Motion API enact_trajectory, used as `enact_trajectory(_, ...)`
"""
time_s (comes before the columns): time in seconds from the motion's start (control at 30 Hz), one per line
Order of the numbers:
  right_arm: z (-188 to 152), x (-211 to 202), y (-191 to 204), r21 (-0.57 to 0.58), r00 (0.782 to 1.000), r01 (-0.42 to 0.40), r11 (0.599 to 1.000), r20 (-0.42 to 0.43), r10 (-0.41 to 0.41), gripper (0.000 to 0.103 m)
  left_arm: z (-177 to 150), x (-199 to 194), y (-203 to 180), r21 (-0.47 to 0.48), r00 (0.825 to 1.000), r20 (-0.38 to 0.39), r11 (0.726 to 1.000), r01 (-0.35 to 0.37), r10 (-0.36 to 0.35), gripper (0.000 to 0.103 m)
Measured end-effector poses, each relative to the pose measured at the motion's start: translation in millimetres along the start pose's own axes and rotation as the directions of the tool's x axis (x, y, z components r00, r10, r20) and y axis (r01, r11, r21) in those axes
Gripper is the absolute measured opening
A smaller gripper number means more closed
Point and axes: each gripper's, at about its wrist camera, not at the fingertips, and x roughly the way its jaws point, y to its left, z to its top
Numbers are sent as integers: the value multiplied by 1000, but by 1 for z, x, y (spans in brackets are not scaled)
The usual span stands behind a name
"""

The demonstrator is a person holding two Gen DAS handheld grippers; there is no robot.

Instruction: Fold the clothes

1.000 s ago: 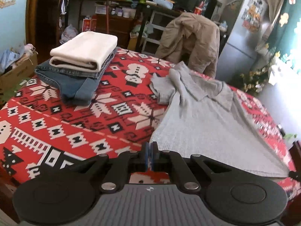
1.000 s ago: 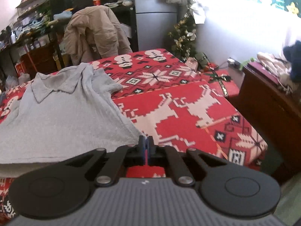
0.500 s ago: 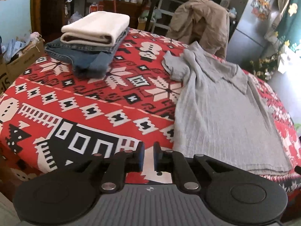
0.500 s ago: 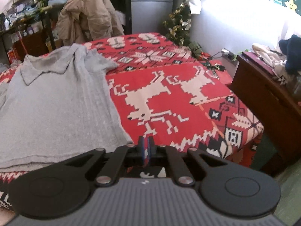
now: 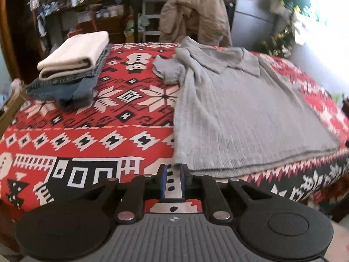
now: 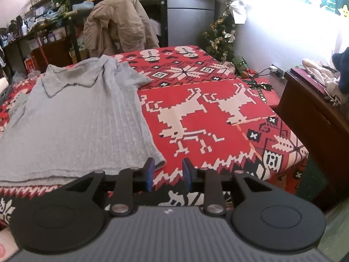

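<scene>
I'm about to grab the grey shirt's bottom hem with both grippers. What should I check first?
1. Grey shirt spread flat, collar at the far end: ok.
2. Left gripper at the hem's left corner, jaws opening, no cloth between them: ok.
3. Right gripper at the right corner, jaws opening, empty: ok.
4. Folded stack lies apart from the shirt: ok.
5. Both hem layers catchable: cannot tell.
</scene>
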Motion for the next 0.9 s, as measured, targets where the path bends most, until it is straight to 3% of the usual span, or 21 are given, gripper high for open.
enact_trajectory(0.37,2,2,-1,12,1000,-8,1000,-19,8,31,0,10,-9,66,1000,13,997,-27,26,12)
enact_trajectory(0.73,-5,7,8,-159,999,32,987,-10,-34,31,2,12,-8,15,999,11,999,-34,34,12)
enact_trajectory(0.9,-6,18,10,-187,997,70,980,-1,-71,30,2,11,-4,6,999,10,999,-44,44,12)
